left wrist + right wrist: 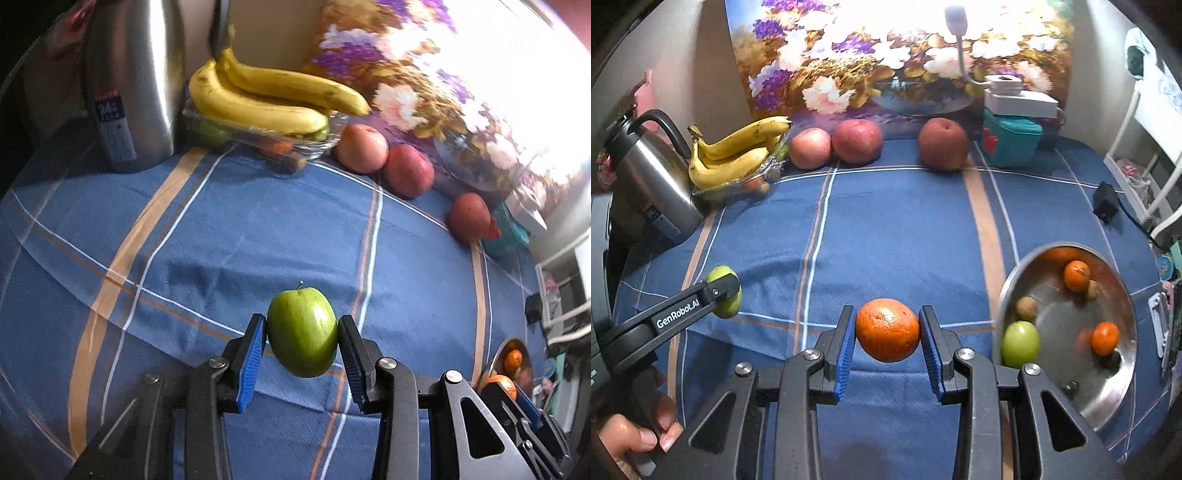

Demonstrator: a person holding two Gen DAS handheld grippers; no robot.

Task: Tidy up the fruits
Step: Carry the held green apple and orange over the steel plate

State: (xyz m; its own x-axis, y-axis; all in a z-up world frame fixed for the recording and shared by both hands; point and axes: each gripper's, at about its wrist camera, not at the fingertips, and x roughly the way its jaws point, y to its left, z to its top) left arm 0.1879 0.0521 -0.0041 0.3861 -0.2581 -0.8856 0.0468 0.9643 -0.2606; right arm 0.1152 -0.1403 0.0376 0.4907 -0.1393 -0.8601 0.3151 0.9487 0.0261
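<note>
We record the left hand-held gripper closed on a green apple, blue pads against both its sides, above the blue checked cloth of the worktop. At the far edge we note bananas atop a clear tray, a steel kettle to its left, and three red apples to its right.

The middle of the blue cloth lies open. Along the top stand a kettle, bananas, three apples and a teal box. A steel bowl fills the lower right.
</note>
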